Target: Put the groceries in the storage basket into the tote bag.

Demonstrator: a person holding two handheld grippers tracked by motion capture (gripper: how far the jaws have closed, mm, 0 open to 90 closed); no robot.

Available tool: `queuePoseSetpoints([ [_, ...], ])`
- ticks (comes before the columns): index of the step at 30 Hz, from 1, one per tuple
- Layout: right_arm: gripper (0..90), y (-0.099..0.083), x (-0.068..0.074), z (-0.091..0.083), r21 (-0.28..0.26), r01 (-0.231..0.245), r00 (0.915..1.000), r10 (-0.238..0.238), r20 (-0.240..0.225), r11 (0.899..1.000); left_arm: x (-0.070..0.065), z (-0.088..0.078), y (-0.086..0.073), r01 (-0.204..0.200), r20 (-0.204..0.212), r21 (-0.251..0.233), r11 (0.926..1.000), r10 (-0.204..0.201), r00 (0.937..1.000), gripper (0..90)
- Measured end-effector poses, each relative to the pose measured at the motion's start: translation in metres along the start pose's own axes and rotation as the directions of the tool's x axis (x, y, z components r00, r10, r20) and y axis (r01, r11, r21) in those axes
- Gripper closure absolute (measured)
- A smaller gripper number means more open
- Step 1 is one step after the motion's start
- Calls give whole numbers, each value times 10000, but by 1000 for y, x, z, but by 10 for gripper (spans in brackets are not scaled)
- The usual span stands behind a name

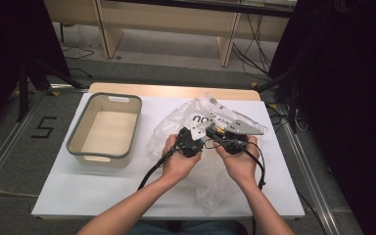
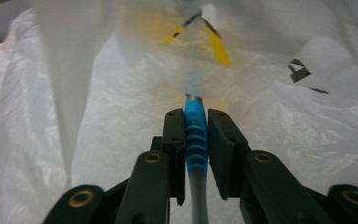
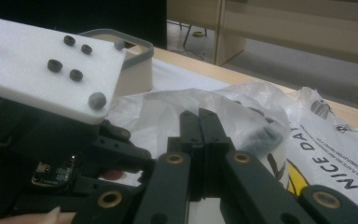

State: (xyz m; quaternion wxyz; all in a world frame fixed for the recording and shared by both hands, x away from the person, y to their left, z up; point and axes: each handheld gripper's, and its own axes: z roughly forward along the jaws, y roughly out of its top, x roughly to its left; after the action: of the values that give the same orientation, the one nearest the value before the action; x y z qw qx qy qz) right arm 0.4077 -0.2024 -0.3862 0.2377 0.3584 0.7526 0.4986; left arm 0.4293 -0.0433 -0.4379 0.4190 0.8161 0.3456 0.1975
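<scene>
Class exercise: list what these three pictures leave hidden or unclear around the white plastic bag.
- Blue-and-grey ribbed handle, left gripper view: far end hidden inside the white plastic bag.
- Bag print, right gripper view: cut off by the edge.
- Beige basket with grey rim: mostly behind the white plate.

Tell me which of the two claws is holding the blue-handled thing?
The left claw: a blue ribbed handle sits between its jaws, pointing into the white plastic bag. The right claw has its jaws pressed together against the bag.

A blue and grey toothbrush [image 2: 196,140] pokes its far end into a thin white plastic bag [image 1: 176,122]. The crinkly bag lies just beside the basket [image 1: 85,149].
</scene>
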Motion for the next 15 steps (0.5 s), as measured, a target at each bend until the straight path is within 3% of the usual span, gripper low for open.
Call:
queuePoseSetpoints([
  [3, 900, -1, -1, 0, 29, -46, 10000, 46, 50, 10000, 2, 2, -3, 57, 511, -85, 9999, -52, 9987, 675],
  [7, 900, -3, -3, 0, 109, -69, 9999, 68, 109, 9999, 2, -8, -7, -533, 607, -58, 9986, 536, 9967, 554],
  [15, 900, -6, -4, 0, 238, -40, 9999, 37, 141, 9997, 12, -68, -15, -865, 749, -634, 9942, 912, 9930, 498],
])
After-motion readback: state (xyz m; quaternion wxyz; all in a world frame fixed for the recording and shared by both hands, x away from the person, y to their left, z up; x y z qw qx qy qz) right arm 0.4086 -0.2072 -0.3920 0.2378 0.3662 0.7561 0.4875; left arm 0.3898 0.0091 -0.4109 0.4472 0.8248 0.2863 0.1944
